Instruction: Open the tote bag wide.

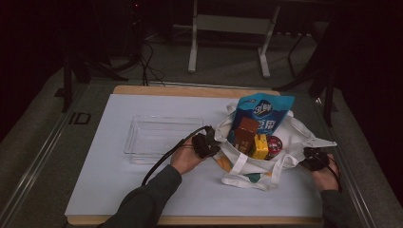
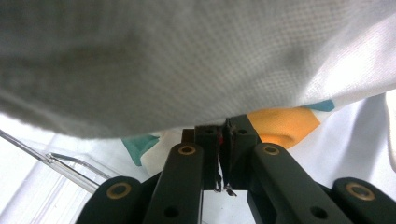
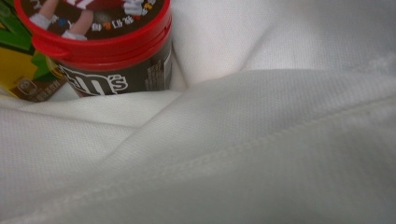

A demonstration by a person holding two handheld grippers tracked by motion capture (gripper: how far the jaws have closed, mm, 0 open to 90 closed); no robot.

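Observation:
A white tote bag (image 1: pixel 247 165) with orange and teal print stands open on the table's right side. In it are a blue snack pouch (image 1: pixel 263 113), a brown box (image 1: pixel 245 133), a yellow box (image 1: pixel 260 146) and a red-lidded candy tub (image 1: pixel 274 145). My left gripper (image 1: pixel 212 145) is at the bag's left rim. In the left gripper view its jaws (image 2: pixel 223 135) are pressed together on the bag's cloth (image 2: pixel 187 60). My right gripper (image 1: pixel 309 157) is at the bag's right rim. White cloth (image 3: pixel 257 140) covers its jaws, and the tub (image 3: pixel 102 42) and yellow box (image 3: pixel 18 70) lie just beyond.
A clear plastic tray (image 1: pixel 157 137) sits left of the bag, its rim (image 2: pixel 70 164) close to my left gripper. A white mat (image 1: pixel 119 175) covers the wooden tabletop. A cable trails from the left gripper along the sleeve. Stand legs and wires lie on the floor behind.

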